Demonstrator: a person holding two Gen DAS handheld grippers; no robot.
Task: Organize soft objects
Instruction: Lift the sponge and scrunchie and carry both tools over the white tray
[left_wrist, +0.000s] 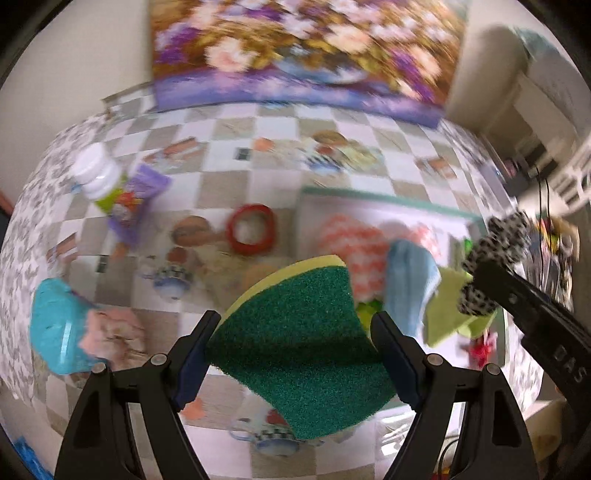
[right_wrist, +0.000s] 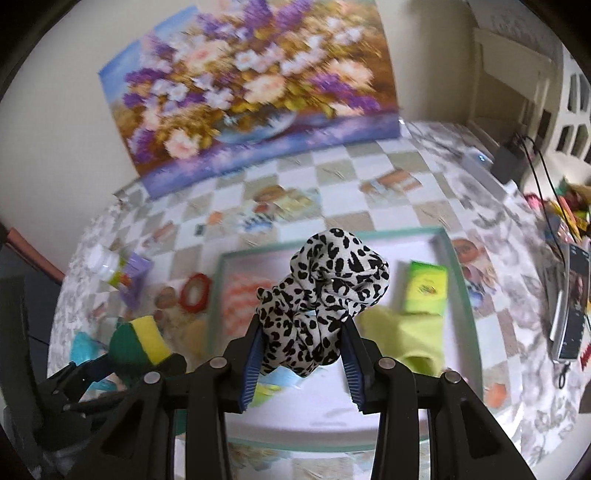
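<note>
My left gripper (left_wrist: 295, 328) is shut on a green and yellow sponge (left_wrist: 303, 332), which bends between the pads above the left edge of a white tray with a teal rim (left_wrist: 388, 199). A black-and-white spotted scrunchie (right_wrist: 321, 295) is clamped in my right gripper (right_wrist: 303, 339), held over the same tray (right_wrist: 458, 266). In the tray lie an orange-and-white cloth (left_wrist: 351, 240), a blue cloth (left_wrist: 410, 280), a yellow-green cloth (right_wrist: 402, 332) and a green packet (right_wrist: 426, 288). The right gripper with the scrunchie (left_wrist: 495, 240) also shows at the right of the left wrist view.
On the checkered tablecloth left of the tray lie a red ring (left_wrist: 253, 229), a white-capped bottle (left_wrist: 99, 177) with a purple pack (left_wrist: 136, 206), and a turquoise object with a pink cloth (left_wrist: 59, 325). A flower painting (right_wrist: 251, 81) leans on the wall. Cables and clutter sit at the right (right_wrist: 569, 295).
</note>
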